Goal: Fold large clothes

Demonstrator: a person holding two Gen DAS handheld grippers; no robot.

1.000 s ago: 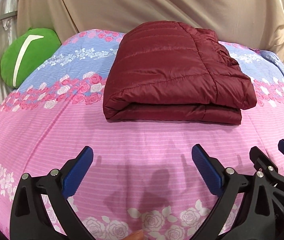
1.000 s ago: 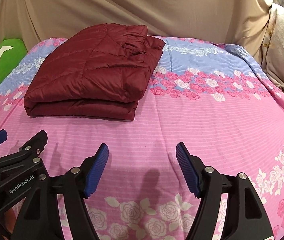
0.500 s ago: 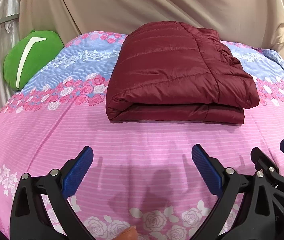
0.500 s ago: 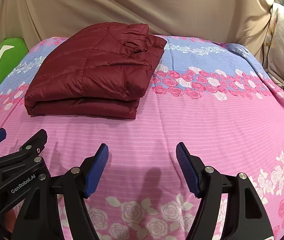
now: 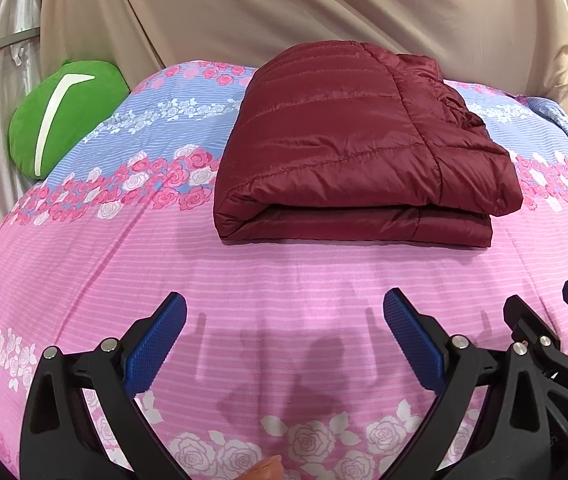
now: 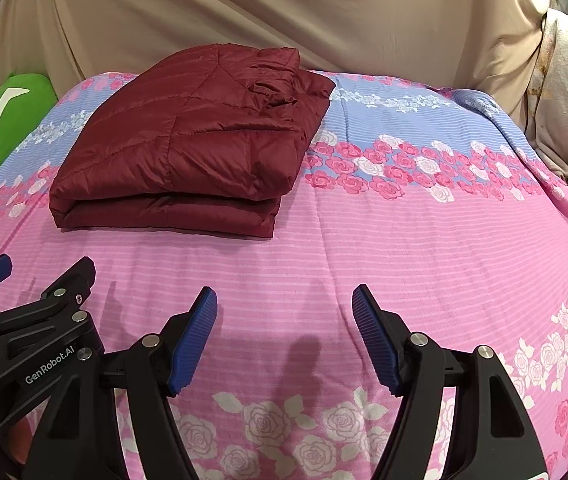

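Note:
A dark red quilted jacket (image 5: 359, 148) lies folded into a thick rectangle on the pink and blue flowered bedspread (image 5: 284, 280), its folded edge facing me. In the right wrist view the same jacket (image 6: 192, 156) sits at the upper left. My left gripper (image 5: 285, 334) hovers open over bare bedspread, short of the jacket, with nothing between its blue pads. My right gripper (image 6: 284, 330) is open too, beside the left one and further right on the bed, holding nothing. Each gripper shows at the edge of the other's view.
A green round cushion (image 5: 64, 120) with a white stripe rests at the bed's far left corner. A beige sheet (image 5: 303, 12) hangs behind the bed. A flowered cloth (image 6: 567, 112) hangs at the far right. A fingertip (image 5: 266, 468) shows at the bottom edge.
The views have drifted only slightly. The jacket lies as before and both grippers stay open and empty.

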